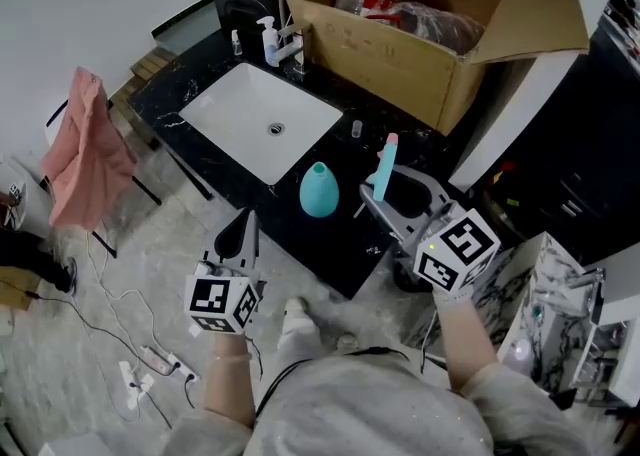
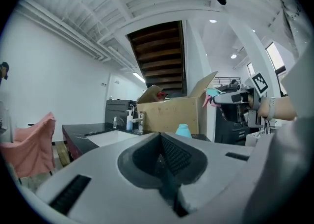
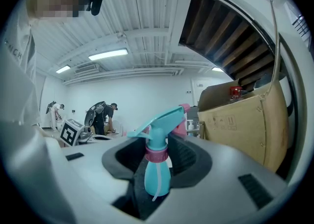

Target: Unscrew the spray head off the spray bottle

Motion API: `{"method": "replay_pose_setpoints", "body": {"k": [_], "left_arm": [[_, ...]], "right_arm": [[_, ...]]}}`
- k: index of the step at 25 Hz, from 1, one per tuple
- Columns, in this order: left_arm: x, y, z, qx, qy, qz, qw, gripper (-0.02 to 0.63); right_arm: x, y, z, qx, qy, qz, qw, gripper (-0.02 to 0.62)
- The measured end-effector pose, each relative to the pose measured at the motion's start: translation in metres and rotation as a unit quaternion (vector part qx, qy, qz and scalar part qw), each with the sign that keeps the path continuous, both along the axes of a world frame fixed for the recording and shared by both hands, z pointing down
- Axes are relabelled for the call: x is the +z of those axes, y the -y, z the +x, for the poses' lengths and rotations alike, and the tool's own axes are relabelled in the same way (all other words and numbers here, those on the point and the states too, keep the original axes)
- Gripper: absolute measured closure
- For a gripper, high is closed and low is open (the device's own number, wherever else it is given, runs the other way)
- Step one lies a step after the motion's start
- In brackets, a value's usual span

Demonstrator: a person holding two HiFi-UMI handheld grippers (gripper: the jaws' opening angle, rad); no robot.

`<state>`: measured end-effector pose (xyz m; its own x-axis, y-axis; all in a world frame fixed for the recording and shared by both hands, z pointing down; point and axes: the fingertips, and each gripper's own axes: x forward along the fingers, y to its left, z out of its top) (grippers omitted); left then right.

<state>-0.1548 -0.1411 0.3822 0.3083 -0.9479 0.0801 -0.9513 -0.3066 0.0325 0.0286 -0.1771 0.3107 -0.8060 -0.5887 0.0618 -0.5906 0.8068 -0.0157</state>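
Observation:
The teal spray head [image 1: 383, 169], with a pink nozzle and pink collar, is off the bottle and stands upright between the jaws of my right gripper [image 1: 388, 196], which is shut on it. In the right gripper view the spray head [image 3: 159, 137] rises from the right gripper [image 3: 159, 164], a thin tube hanging below its collar. The headless teal bottle [image 1: 319, 190] stands on the black counter [image 1: 335, 244], left of the right gripper. My left gripper [image 1: 245, 232] hangs shut and empty over the floor, in front of the counter's edge. From the left gripper [image 2: 164, 161] the bottle [image 2: 183, 130] shows far ahead.
A white sink [image 1: 262, 119] is set into the counter behind the bottle. A large open cardboard box [image 1: 420, 39] stands at the back right, a pump bottle [image 1: 269, 41] by the tap. A pink cloth [image 1: 85, 149] hangs at left; cables [image 1: 150, 359] lie on the floor.

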Motion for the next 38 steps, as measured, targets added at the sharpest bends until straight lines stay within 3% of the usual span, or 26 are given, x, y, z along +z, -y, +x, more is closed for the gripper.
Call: {"method": "replay_pose_setpoints", "body": {"k": [17, 38], "left_arm": [[-0.021, -0.044, -0.008, -0.072, -0.011, 0.033, 0.9968, 0.601], [-0.038, -0.067, -0.006, -0.101, -0.020, 0.054, 0.9932, 0.600]], "right_arm": [[0.010, -0.030, 0.019, 0.008, 0.010, -0.001, 1.000, 0.448], [0.003, -0.046, 0.040, 0.006, 0.046, -0.006, 0.999, 0.448]]}}
